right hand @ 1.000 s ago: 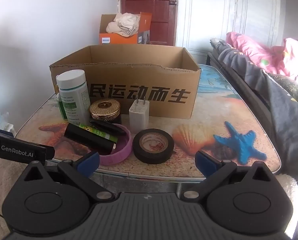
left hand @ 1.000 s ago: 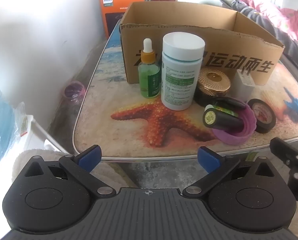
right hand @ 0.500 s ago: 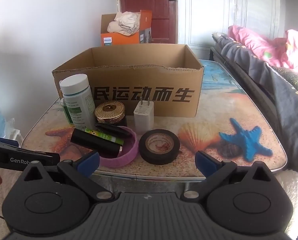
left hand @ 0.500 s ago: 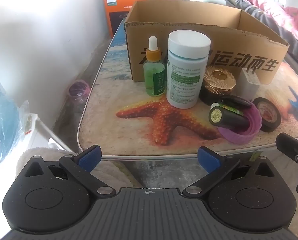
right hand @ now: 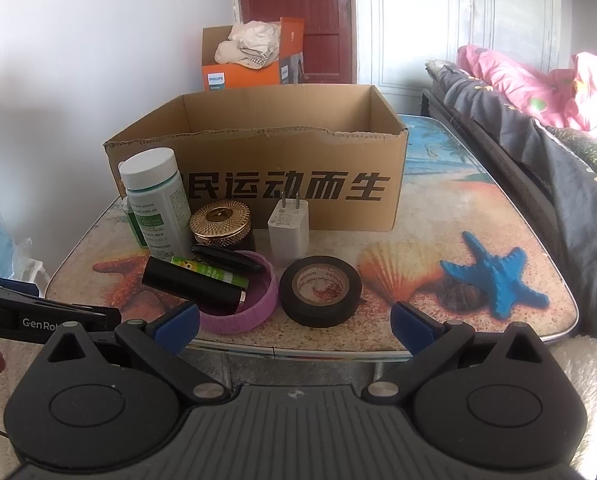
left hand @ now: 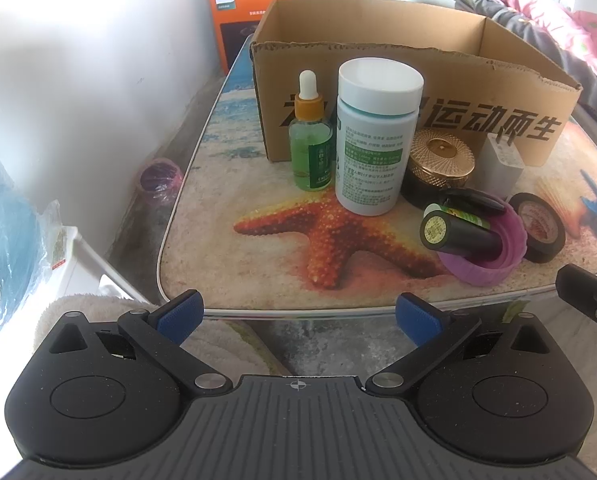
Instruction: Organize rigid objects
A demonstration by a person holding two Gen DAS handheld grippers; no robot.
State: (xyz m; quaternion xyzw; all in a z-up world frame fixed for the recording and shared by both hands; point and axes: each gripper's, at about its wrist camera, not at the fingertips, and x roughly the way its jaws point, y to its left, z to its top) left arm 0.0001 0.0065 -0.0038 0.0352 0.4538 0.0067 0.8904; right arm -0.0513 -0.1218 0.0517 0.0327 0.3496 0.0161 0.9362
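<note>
An open cardboard box (right hand: 258,160) stands at the back of the table, also in the left wrist view (left hand: 478,80). In front of it stand a green dropper bottle (left hand: 310,140), a white pill bottle (left hand: 372,140) (right hand: 156,204), a gold-lidded jar (right hand: 221,222), a white charger plug (right hand: 289,232), a black tube (right hand: 194,286) lying in a purple lid (right hand: 254,308), and a black tape roll (right hand: 320,290). My left gripper (left hand: 298,314) is open, at the table's front edge. My right gripper (right hand: 294,322) is open, before the tape roll.
The table (right hand: 478,208) has a beach print with a starfish (left hand: 338,236). An orange Philips box (right hand: 250,64) stands behind. A bed with dark and pink bedding (right hand: 538,112) runs along the right. A white wall (left hand: 78,60) is on the left.
Both grippers have moved a little closer to the table and higher. Nothing on the table has moved.
</note>
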